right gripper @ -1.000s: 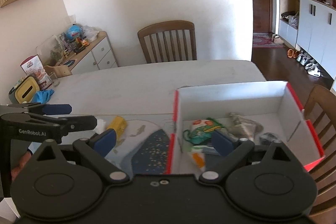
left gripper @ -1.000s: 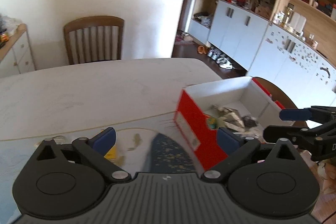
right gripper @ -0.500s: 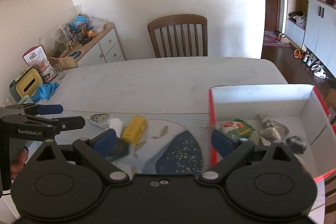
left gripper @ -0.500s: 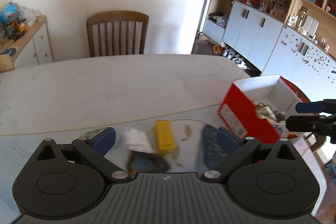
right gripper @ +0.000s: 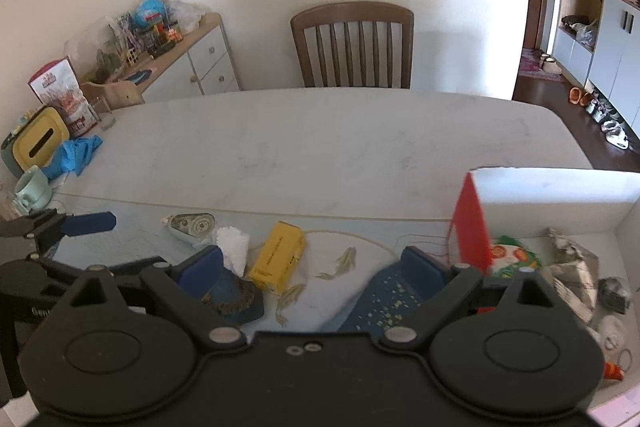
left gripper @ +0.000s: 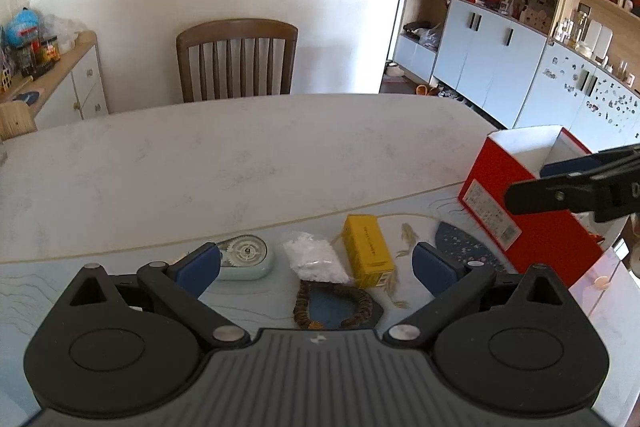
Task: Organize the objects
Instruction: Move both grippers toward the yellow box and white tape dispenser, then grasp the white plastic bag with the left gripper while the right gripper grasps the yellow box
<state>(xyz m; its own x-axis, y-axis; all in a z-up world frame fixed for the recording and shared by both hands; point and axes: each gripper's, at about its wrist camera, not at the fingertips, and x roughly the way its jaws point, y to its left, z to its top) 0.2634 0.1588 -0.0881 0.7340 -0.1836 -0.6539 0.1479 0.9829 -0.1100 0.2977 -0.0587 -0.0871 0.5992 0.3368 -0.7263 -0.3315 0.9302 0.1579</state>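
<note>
Nearest to me, my left gripper [left gripper: 316, 263] hangs over the near edge of the table [left gripper: 248, 155] with its jaws spread wide and nothing between them; my right gripper [right gripper: 314, 267] is likewise spread and empty. Just beyond the left gripper's fingertips lies a beaded bracelet [left gripper: 332, 307] on the patterned mat [left gripper: 260, 291], touching a small clear bag of white bits [left gripper: 314, 261] right behind it. Just right of the bag sits a yellow box [left gripper: 366, 251], and to the bag's left a pale green correction-tape dispenser [left gripper: 246, 257]. Further right stands the red shoebox [left gripper: 516, 215], open on top, its white inside holding a green and orange packet [right gripper: 514, 257], crumpled foil [right gripper: 572, 267] and a few small things I can't make out. At the far side a wooden chair [left gripper: 238, 59] is pushed up to the table.
</note>
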